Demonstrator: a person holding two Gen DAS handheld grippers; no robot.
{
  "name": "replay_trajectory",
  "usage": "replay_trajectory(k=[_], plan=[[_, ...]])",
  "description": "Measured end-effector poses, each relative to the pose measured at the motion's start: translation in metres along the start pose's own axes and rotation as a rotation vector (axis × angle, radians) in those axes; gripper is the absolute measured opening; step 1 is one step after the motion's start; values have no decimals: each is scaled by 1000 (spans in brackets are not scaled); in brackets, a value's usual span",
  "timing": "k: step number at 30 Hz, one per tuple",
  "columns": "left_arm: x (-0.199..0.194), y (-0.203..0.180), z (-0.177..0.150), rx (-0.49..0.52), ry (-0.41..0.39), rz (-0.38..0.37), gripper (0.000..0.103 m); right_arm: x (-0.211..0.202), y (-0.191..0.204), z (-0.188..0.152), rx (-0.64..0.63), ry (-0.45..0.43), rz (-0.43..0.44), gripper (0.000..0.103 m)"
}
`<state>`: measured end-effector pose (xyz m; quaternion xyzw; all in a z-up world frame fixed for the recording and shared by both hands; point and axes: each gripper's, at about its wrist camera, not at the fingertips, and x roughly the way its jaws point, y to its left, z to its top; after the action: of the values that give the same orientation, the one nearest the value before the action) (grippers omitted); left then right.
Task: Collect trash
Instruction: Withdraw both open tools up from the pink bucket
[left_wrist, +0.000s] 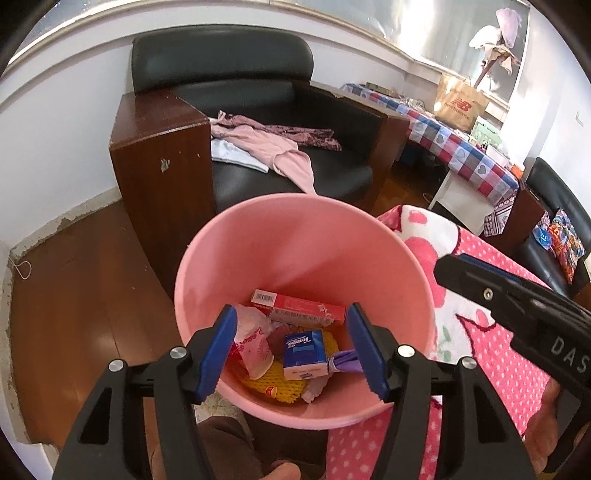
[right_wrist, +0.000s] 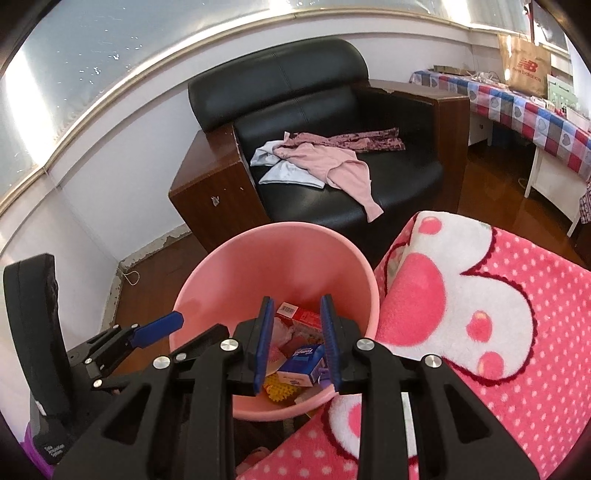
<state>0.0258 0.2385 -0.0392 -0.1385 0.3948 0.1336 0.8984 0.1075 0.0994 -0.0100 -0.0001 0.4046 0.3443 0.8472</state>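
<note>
Left gripper (left_wrist: 291, 350) hangs with jaws spread wide and empty over the round pink plastic bin (left_wrist: 295, 240). Right gripper (right_wrist: 294, 345), jaws narrowly apart, also holds nothing. Inside the bin lie a blue tissue pack (left_wrist: 304, 350), red carton (left_wrist: 299, 304) and yellow foam net (left_wrist: 277, 384).

Pink bin (left_wrist: 258, 251), plain throughout. Inside it are seen a red box (left_wrist: 306, 308) with a white barcode patch, a blue-and-white tissue pack (left_wrist: 304, 352), yellow netted foam (left_wrist: 277, 384) and a purple wrapper (left_wrist: 343, 360). Blanket (right_wrist: 480, 314): pink with white dots, plus a large white and pink cartoon print outlined in dark red. Armchair (right_wrist: 295, 92): black cushions, dark brown wooden sides. Pale pink, mauve patterned and light blue clothes (right_wrist: 321, 158) are noted on it. Tablecloth (left_wrist: 461, 147): red, blue and white checks with hearts. Gripper pads (left_wrist: 218, 347): blue on black.
</note>
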Motion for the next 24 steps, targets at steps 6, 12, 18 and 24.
replay_trajectory(k=[6,12,18,24], plan=[[-20,-5,-4,-3,-37,5,61,-29,8,-10,-46,-68,-23,48],[-41,-8,-9,-3,-79,16,66,-60,14,-24,-92,-126,-58,48],[-64,-13,-17,-18,-121,12,69,-82,15,-43,-110,-155,-96,50],[-84,-21,-28,-6,-160,23,69,-95,13,-63,-122,-164,-124,59]])
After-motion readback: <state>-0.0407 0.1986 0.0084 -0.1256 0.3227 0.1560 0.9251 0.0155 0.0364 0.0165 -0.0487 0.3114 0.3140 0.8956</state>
